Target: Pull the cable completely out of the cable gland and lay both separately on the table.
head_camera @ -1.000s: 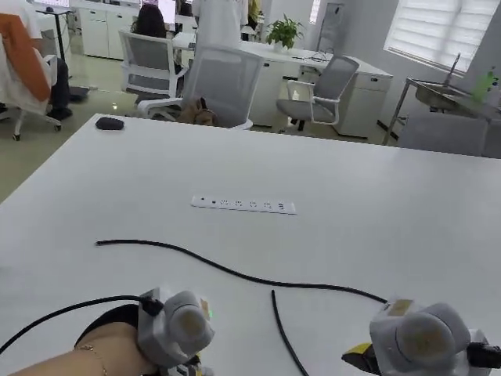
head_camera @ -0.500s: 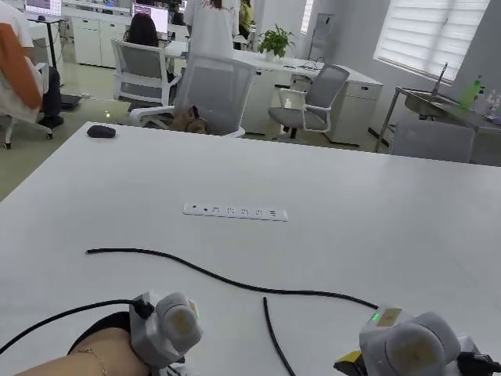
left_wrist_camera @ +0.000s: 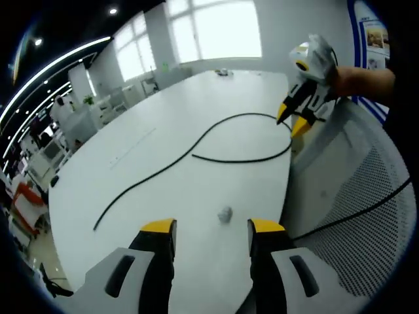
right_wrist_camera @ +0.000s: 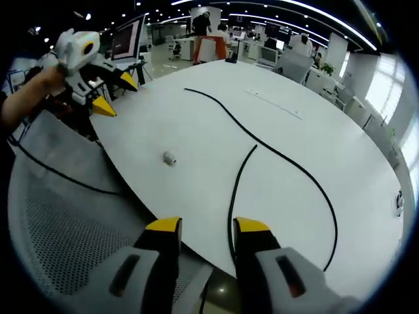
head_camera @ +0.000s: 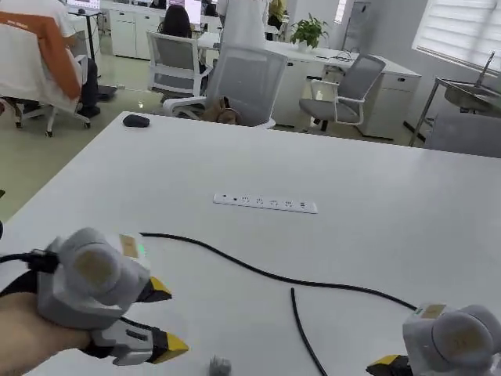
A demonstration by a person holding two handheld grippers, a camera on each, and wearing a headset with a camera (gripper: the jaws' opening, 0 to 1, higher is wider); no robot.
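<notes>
A long black cable (head_camera: 266, 273) snakes across the white table (head_camera: 376, 204), and one end runs back toward the front edge. The small grey cable gland (head_camera: 219, 365) lies by itself near that edge, apart from the cable. My left gripper (head_camera: 168, 317) hovers at the front left, open and holding nothing. In the left gripper view the gland (left_wrist_camera: 224, 213) sits just ahead of the open left gripper (left_wrist_camera: 211, 226), with the cable (left_wrist_camera: 196, 147) beyond. My right gripper (head_camera: 387, 366) is at the front right, and its own view shows the right gripper (right_wrist_camera: 207, 226) open, the gland (right_wrist_camera: 169, 157) and the cable (right_wrist_camera: 262, 150).
A white power strip (head_camera: 265, 204) lies mid-table and a dark mouse (head_camera: 135, 121) at the far left corner. Office chairs (head_camera: 244, 82) stand behind the table, with people at desks beyond. A grey mesh chair (right_wrist_camera: 72, 216) is at the front edge.
My left gripper has risen and swung out to the left, its open jaws now showing. The gland has come into view on the table near the front edge. The camera has shifted.
</notes>
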